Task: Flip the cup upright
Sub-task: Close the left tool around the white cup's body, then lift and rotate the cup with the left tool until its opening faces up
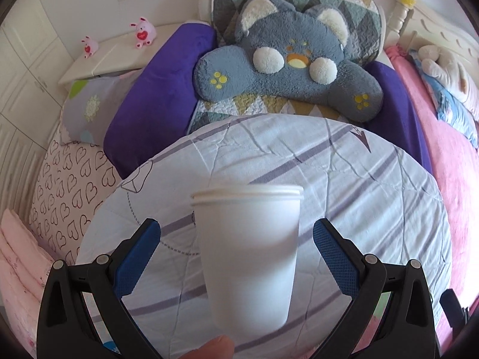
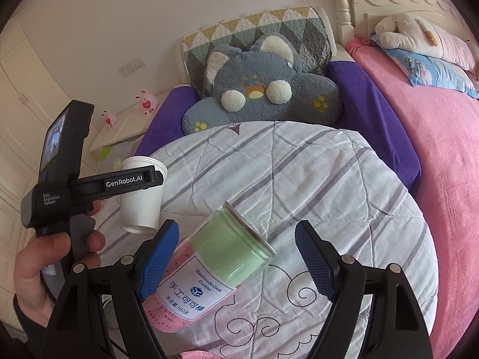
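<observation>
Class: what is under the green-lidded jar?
The green-lidded jar lies on its side on the striped quilt; what sits directly beneath it is covered.

Left gripper (image 1: pixel 236 251): jaws spread wide, blue pads (image 1: pixel 139 257) clear of the white cup (image 1: pixel 247 251) on both sides, no contact visible in the left wrist view. From the right wrist view the left unit sits level, its black finger crossing in front of the cup; whether it touches there, cannot tell. Left hand (image 2: pixel 45 266) wraps the handle from below, fingers curled round the grip, thumb on the near side. A fingertip (image 1: pixel 209 348) shows at the bottom edge of the left wrist view. Right gripper (image 2: pixel 236 257): jaws wide apart, holding nothing, angled down over the quilt.
</observation>
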The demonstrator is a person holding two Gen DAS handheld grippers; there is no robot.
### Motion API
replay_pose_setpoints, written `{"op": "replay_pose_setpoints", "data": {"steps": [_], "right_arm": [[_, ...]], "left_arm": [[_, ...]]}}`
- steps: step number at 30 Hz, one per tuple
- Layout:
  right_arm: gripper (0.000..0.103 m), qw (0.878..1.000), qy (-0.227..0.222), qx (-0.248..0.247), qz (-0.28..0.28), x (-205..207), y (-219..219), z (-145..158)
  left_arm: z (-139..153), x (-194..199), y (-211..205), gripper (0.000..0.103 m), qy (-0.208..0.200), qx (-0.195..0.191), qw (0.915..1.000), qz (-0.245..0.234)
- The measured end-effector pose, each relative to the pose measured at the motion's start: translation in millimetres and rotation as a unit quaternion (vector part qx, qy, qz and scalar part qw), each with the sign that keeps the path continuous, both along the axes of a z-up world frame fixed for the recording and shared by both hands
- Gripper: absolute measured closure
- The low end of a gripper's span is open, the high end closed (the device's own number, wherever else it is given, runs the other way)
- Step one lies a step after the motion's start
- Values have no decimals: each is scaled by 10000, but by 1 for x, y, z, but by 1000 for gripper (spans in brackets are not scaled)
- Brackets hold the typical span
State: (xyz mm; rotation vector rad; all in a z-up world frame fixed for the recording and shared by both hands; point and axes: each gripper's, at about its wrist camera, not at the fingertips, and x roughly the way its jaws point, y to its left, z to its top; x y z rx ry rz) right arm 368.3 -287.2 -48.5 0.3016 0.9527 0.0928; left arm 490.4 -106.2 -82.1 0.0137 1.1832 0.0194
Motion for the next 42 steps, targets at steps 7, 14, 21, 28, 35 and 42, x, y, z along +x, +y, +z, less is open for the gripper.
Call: {"op": "replay_pose_setpoints", "data": {"steps": [7,14,21,28,35,42], "right_arm": [[22,9999,47,17,88,5,2,-3],[22,9999,55,20,93,7,3,-4],[22,9999,86,24,74,6,1,-6],[22,9999,75,46,56,3,0,-5],[22,9999,82,36,83,-1,2,-6],[22,9999,120,54,77,-8,4,-9]], "left_arm": [[-8,11,9,1,145,-93,9997,168],[-20,18,13,17,466,-251,9984,208],[-16,15,13,34,322,-360,9988,87],[11,3,0,34,-297,-171,9989,-323],[9,-1,0,34,-338,-150,9986,-366],[7,-6,3,34,-355,-215,9984,-389]]}}
